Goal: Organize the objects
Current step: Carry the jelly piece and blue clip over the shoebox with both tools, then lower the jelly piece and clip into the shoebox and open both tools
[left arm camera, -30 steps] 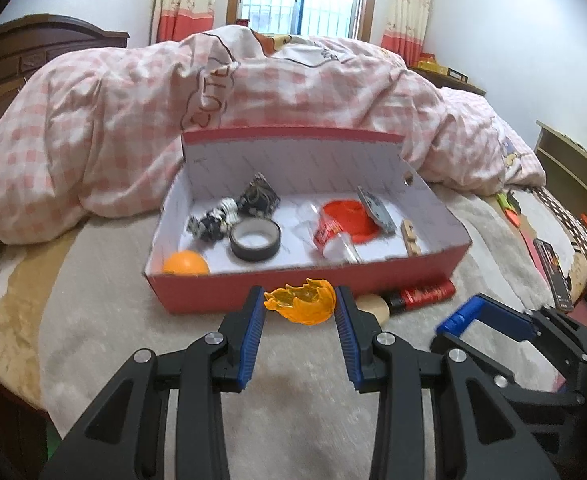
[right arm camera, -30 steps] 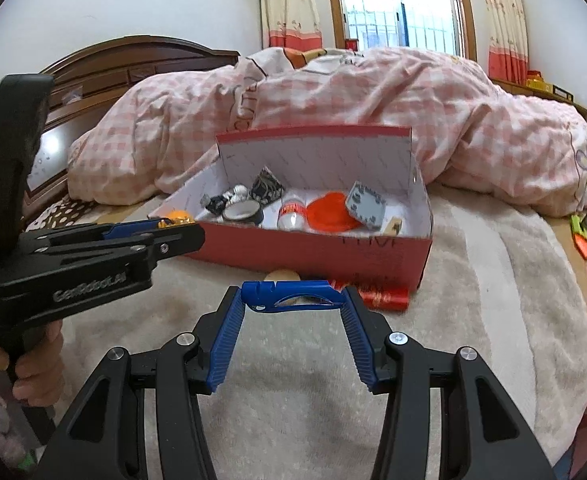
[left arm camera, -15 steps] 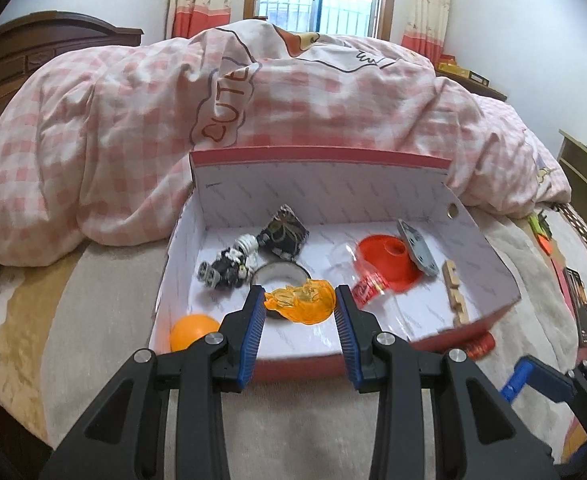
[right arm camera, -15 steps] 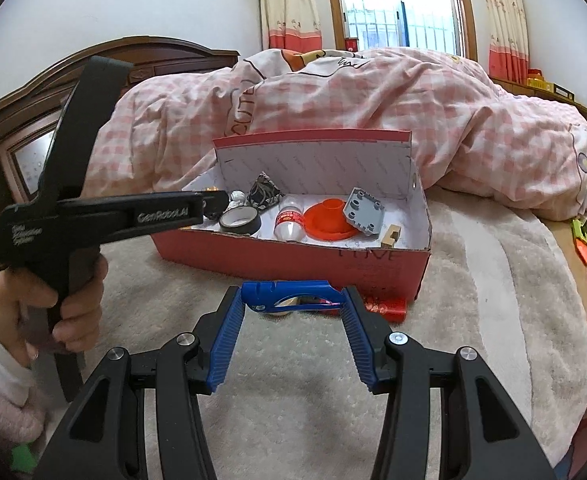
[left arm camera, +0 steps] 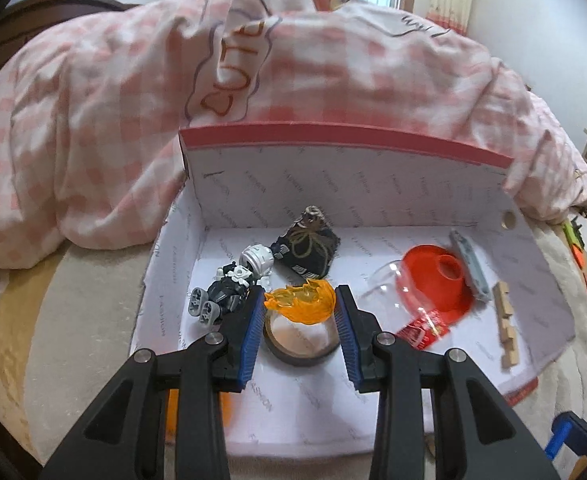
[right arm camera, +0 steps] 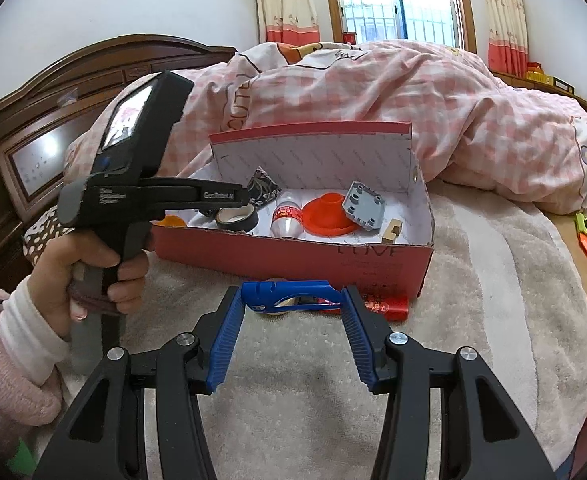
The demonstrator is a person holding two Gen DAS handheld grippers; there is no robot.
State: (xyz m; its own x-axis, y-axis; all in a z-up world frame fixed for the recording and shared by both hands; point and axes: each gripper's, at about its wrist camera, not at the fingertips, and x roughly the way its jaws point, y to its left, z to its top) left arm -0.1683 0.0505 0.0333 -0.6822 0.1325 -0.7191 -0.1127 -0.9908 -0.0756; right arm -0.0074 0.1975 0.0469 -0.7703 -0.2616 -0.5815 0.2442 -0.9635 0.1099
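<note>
My left gripper (left arm camera: 299, 300) is shut on an orange translucent flame piece (left arm camera: 301, 300) and hangs over the inside of the red shoebox (left arm camera: 345, 136), right above a roll of dark tape (left arm camera: 301, 340). In the right wrist view the left gripper's black body, held by a hand (right arm camera: 93, 272), reaches over the box's left end; its tips are hidden there. My right gripper (right arm camera: 295, 300) is shut on a blue handle-shaped tool (right arm camera: 289, 292), low over the beige blanket in front of the shoebox (right arm camera: 293, 256).
The box holds a black-and-white toy figure (left arm camera: 229, 288), a dark patterned pouch (left arm camera: 307, 252), a red funnel (left arm camera: 441, 280), a clear bottle (left arm camera: 405, 300), a grey plate (left arm camera: 469, 264), a wooden block (left arm camera: 505, 320) and an orange ball (right arm camera: 173, 222). A red tube (right arm camera: 385, 304) lies before the box. A pink checked quilt (right arm camera: 373, 92) rises behind.
My left gripper has carried the flame piece forward from in front of the box to over its interior, above the tape roll. The right gripper and blue tool have stayed put.
</note>
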